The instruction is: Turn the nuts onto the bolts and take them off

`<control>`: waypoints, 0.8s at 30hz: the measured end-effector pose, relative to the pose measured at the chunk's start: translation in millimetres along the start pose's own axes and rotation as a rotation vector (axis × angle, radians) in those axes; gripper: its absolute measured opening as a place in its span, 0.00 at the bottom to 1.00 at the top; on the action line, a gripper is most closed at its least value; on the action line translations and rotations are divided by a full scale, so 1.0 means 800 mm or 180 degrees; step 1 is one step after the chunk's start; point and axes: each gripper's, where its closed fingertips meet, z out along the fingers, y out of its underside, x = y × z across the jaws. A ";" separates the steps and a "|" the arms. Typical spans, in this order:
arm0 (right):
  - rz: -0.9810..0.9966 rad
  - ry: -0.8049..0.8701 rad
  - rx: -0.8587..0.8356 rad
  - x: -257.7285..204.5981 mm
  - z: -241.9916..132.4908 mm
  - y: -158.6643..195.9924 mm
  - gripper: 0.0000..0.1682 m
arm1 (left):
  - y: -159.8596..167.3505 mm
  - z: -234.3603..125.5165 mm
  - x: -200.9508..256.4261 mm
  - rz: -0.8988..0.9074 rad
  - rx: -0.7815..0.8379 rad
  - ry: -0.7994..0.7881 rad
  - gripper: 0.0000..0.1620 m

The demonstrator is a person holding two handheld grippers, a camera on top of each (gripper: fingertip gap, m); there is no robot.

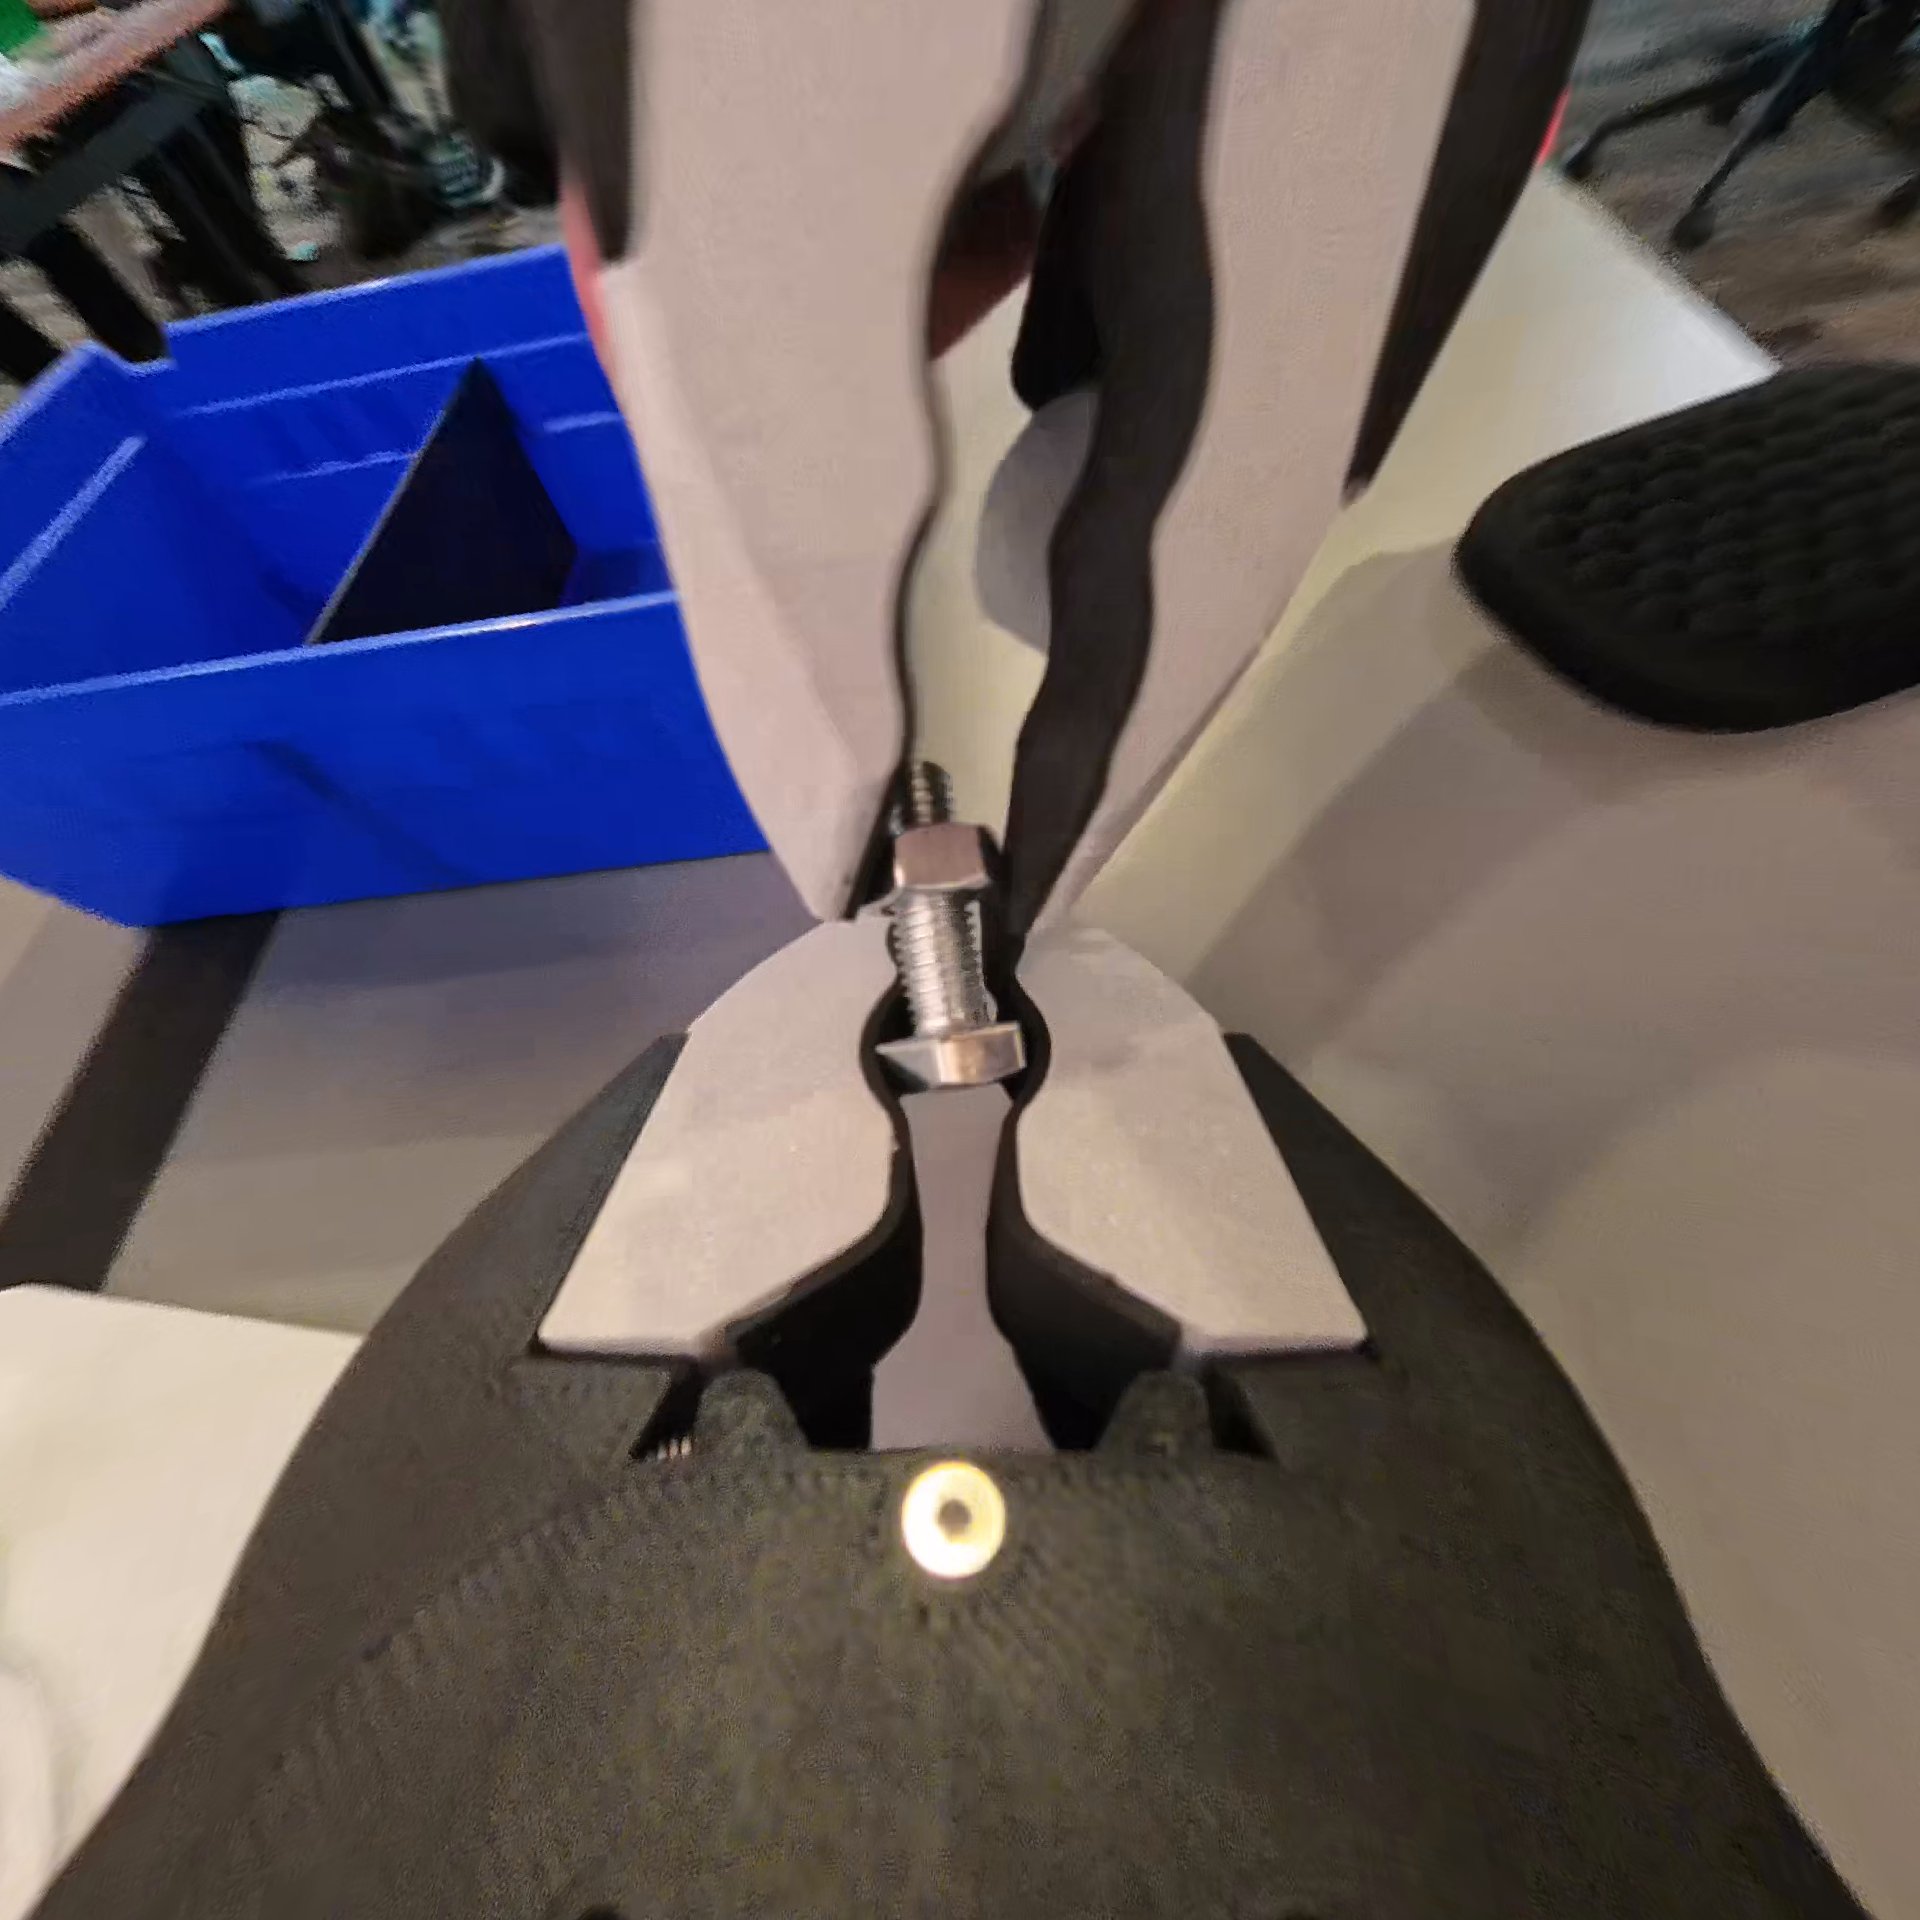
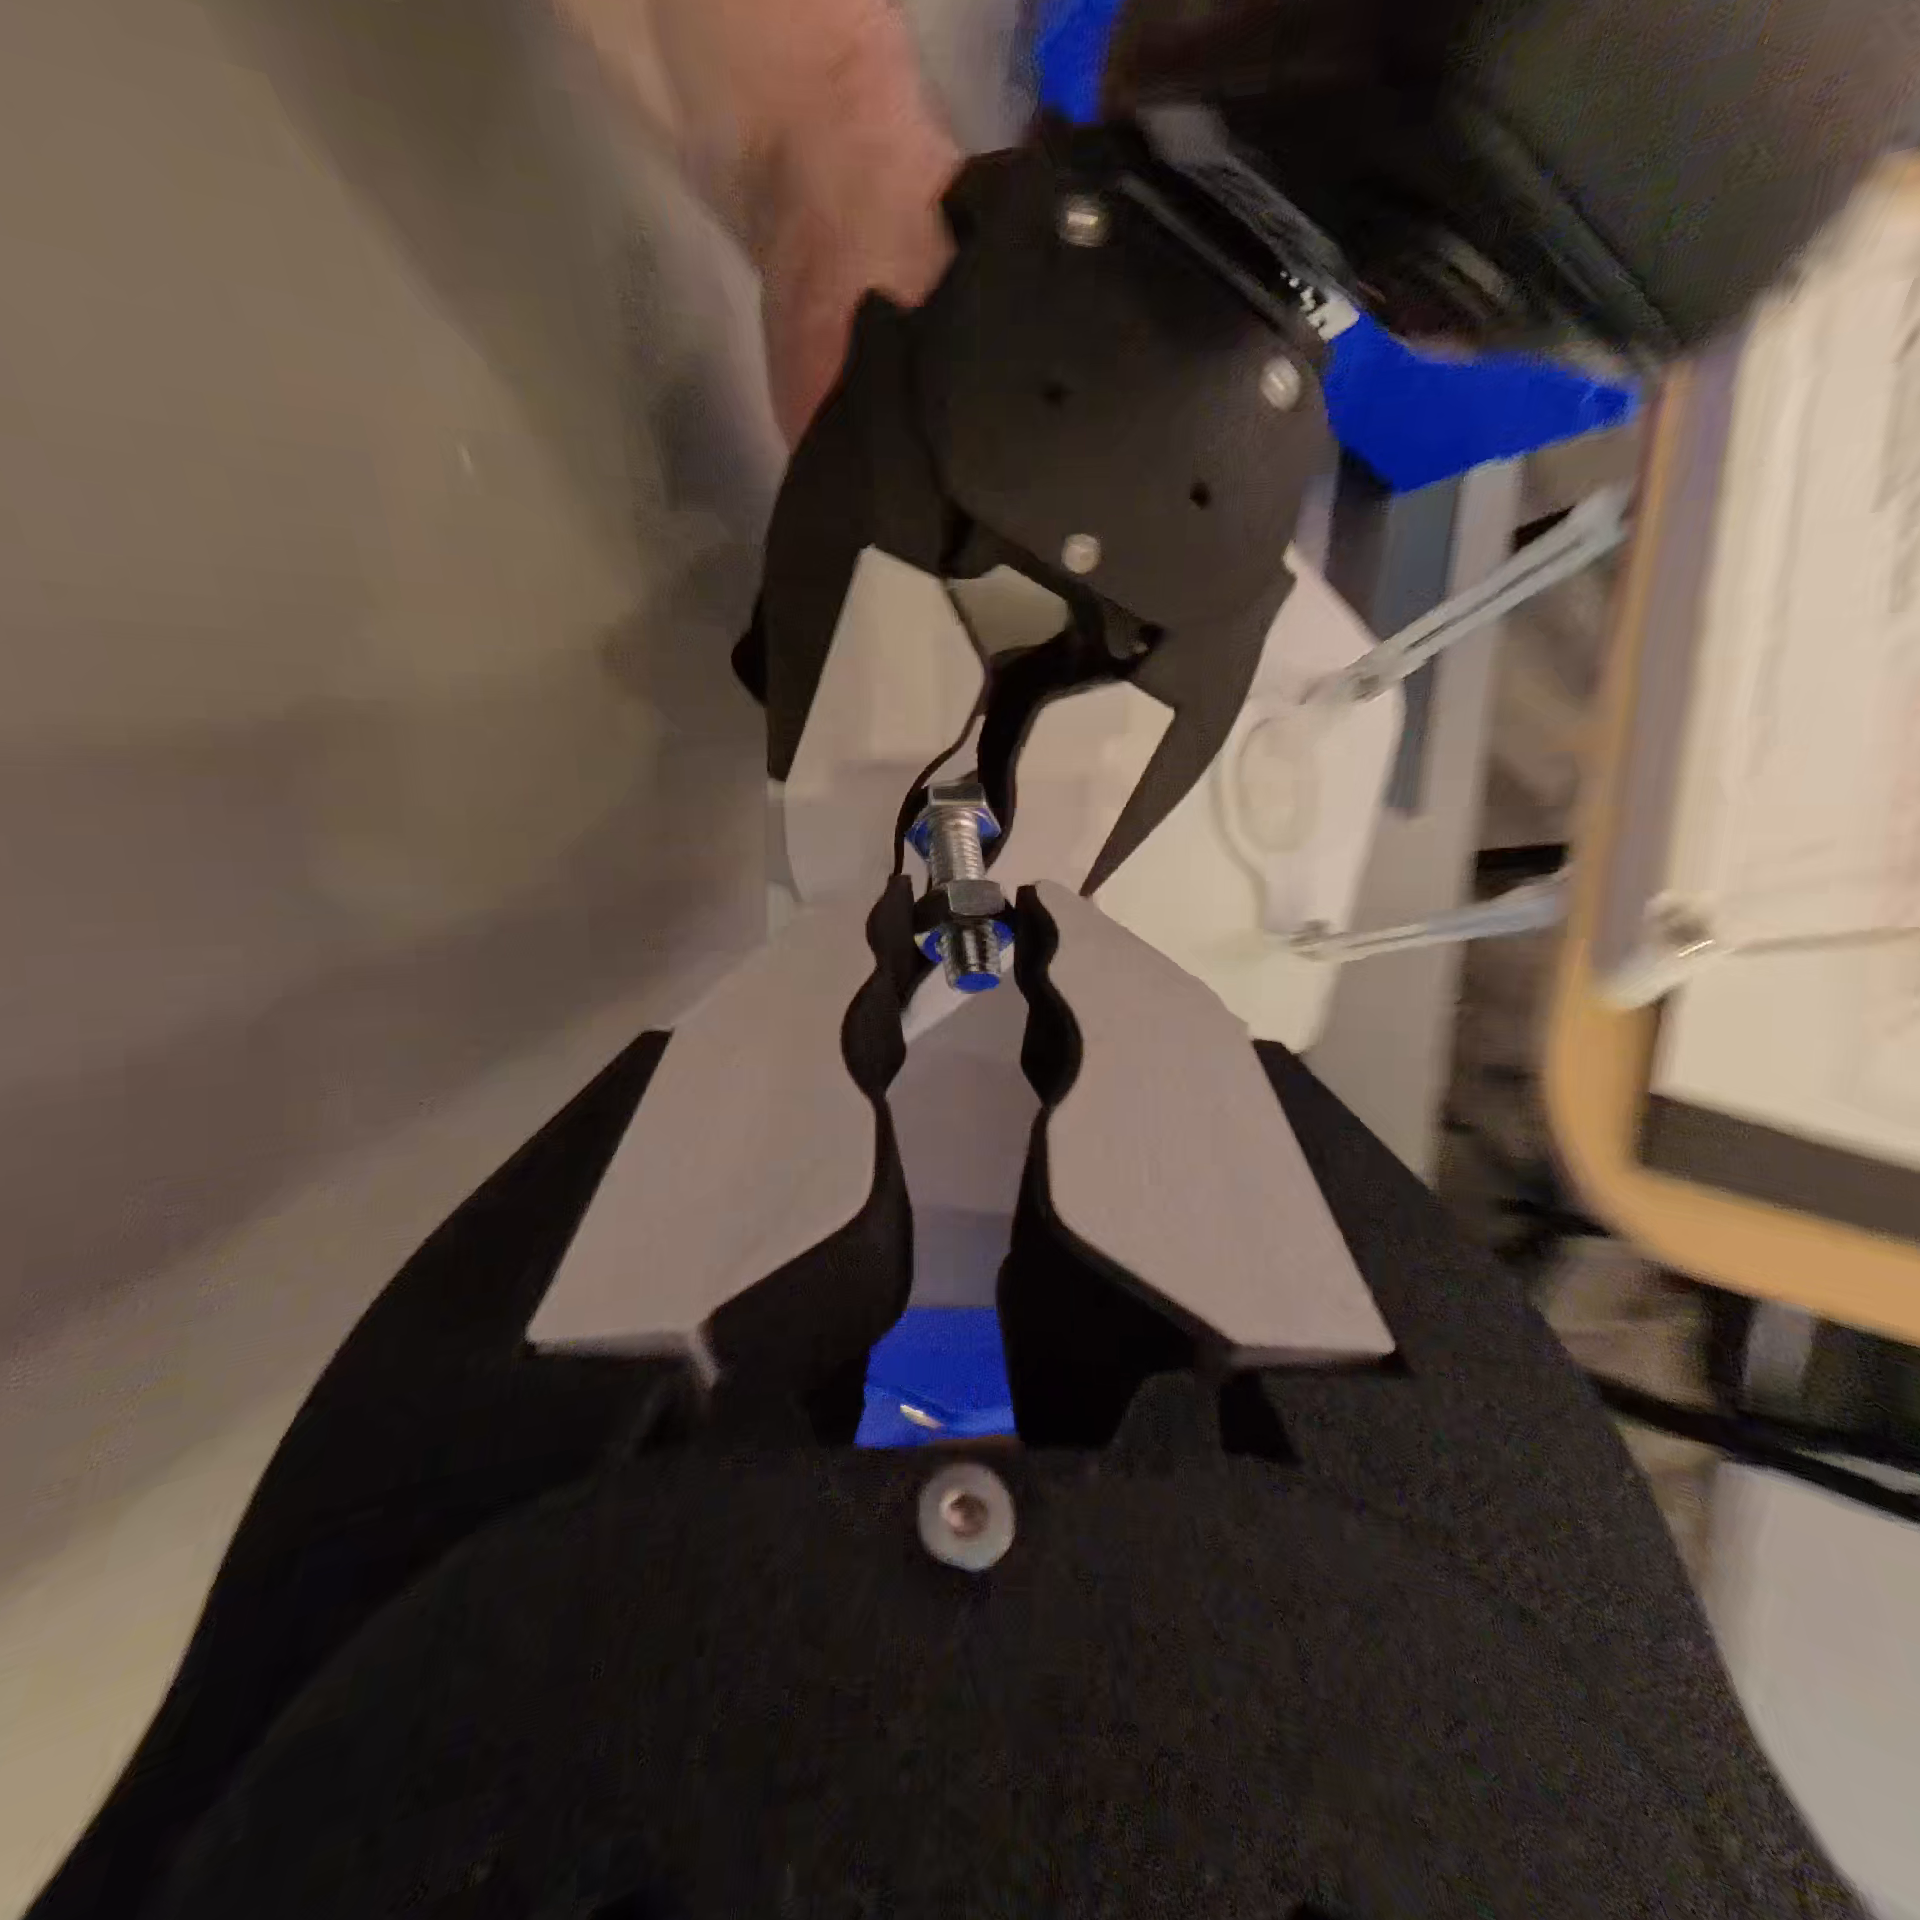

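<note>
Mid-task at frame ctr: L gripper [image 1: 951,1049] pinching bolt [image 1: 940,961] by its head, R gripper [image 2: 961,920] clamped on nut [image 2: 961,902] sitting partway along thread w/ tip poking past, direction (on or off) unclear given blur, blue bin [image 1: 312,623] upper left.

A blue plastic bin with a dark divider [image 1: 343,665] sat on a pale tabletop [image 1: 1558,1039]. A black textured cushioned pad [image 1: 1704,551] lay at the table's far right edge.
</note>
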 end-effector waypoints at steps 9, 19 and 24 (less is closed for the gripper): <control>0.1277 -0.0089 0.0275 0.015 -0.007 -0.004 0.23 | -0.005 -0.009 -0.013 -0.0057 0.0113 -0.0126 0.06; 0.3081 -0.0938 0.0774 0.007 0.000 -0.005 0.10 | -0.002 -0.008 -0.024 0.0338 -0.0122 -0.0567 0.06; 0.1695 -0.0459 0.0589 0.006 -0.001 -0.006 0.11 | -0.006 -0.007 -0.008 -0.0018 0.0059 -0.0082 0.06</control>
